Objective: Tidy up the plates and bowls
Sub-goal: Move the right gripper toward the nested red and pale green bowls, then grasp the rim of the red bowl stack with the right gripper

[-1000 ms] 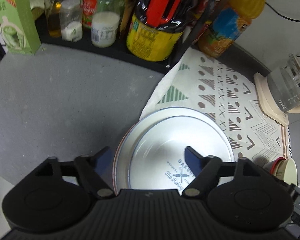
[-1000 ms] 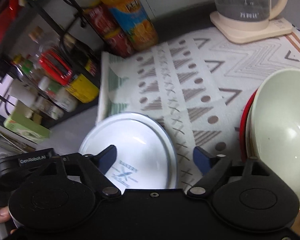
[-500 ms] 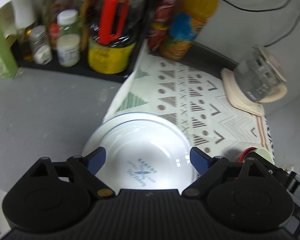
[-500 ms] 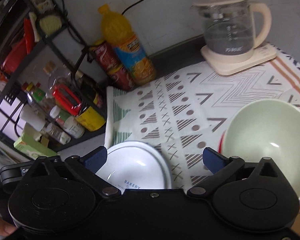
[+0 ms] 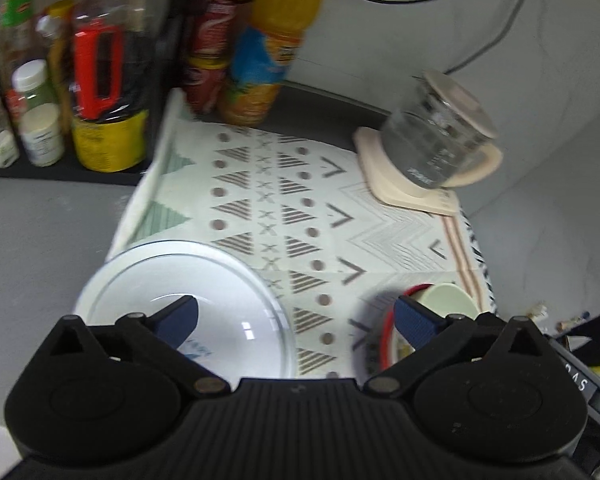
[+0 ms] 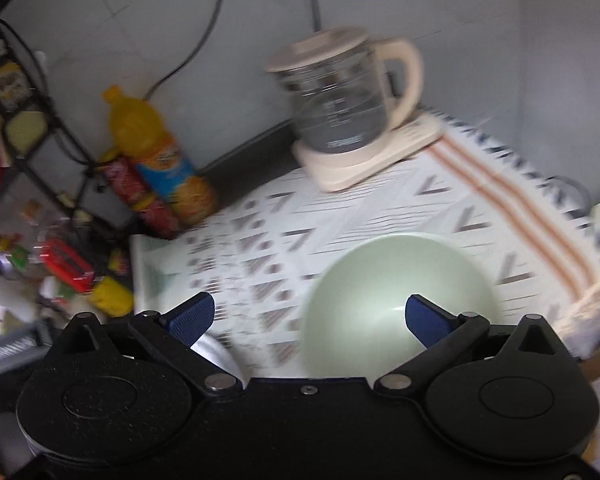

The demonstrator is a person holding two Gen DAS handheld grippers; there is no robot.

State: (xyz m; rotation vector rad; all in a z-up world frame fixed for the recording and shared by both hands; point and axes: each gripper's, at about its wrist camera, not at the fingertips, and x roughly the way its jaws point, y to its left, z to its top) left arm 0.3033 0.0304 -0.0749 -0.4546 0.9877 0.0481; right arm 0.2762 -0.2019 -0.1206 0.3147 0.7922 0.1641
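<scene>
Left wrist view shows a big patterned mat (image 5: pixel 380 220) on the gray counter (image 5: pixel 40 232), with a glass kettle (image 5: pixel 440 144) at the far corner. A white plate (image 5: pixel 204 280) lies flat at the near left edge of the mat, partly on the counter. A pale green bowl (image 5: pixel 448 300) sits inside a red-rimmed dish (image 5: pixel 384 332) at the near right. The left gripper (image 5: pixel 296 318) is spread wide and holds nothing; its left finger hangs over the plate. In the right wrist view the green bowl (image 6: pixel 400 284) is right in front, a bit to the right of the middle. The right gripper (image 6: pixel 310 318) is spread wide too and holds nothing. I think the right gripper is nearer the bowl and the left one nearer the plate, so each should go straight down to its own dish.
</scene>
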